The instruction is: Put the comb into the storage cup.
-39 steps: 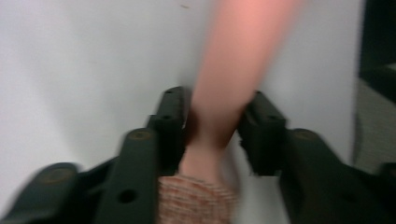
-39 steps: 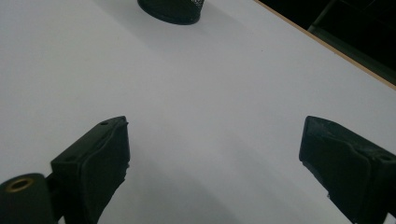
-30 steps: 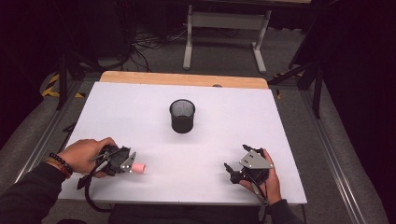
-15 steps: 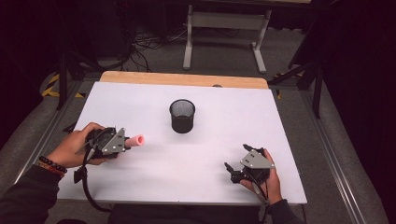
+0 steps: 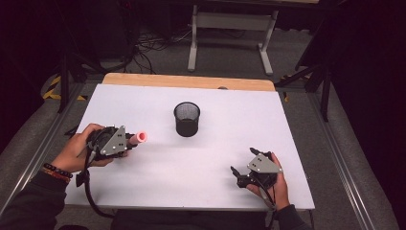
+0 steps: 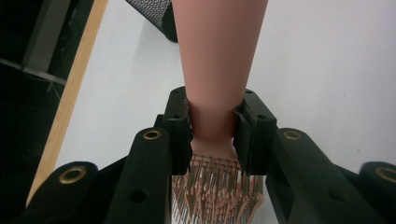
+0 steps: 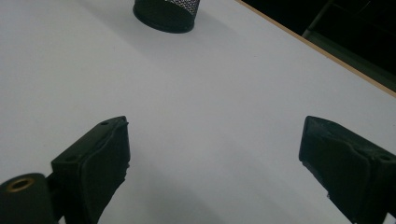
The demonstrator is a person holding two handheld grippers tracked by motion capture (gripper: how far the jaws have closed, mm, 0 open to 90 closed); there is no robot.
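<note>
A person sits at a white-topped bench [image 5: 191, 158] with a handheld gripper in each hand. The left gripper [image 5: 130, 140] has its fingers [image 6: 180, 123] closed tight on a smooth pink cylinder-shaped object [image 5: 141, 136], held just above the bench and pointing toward a black wire-mesh cup [image 5: 187, 118] that stands upright near the bench's middle. In the left gripper view the pink object [image 6: 217, 65] runs straight out from between the fingers, and the cup's rim [image 6: 152, 9] sits just beyond its far end. The right gripper [image 5: 242, 172] rests low near the front right edge, well apart from the cup, its fingers [image 7: 100, 154] spread wide with nothing between them. This looks like the carrying step: the pink object is gripped and headed for the cup. The next move seems to call for raising it over the rim, tipping its end downward, and releasing.
</note>
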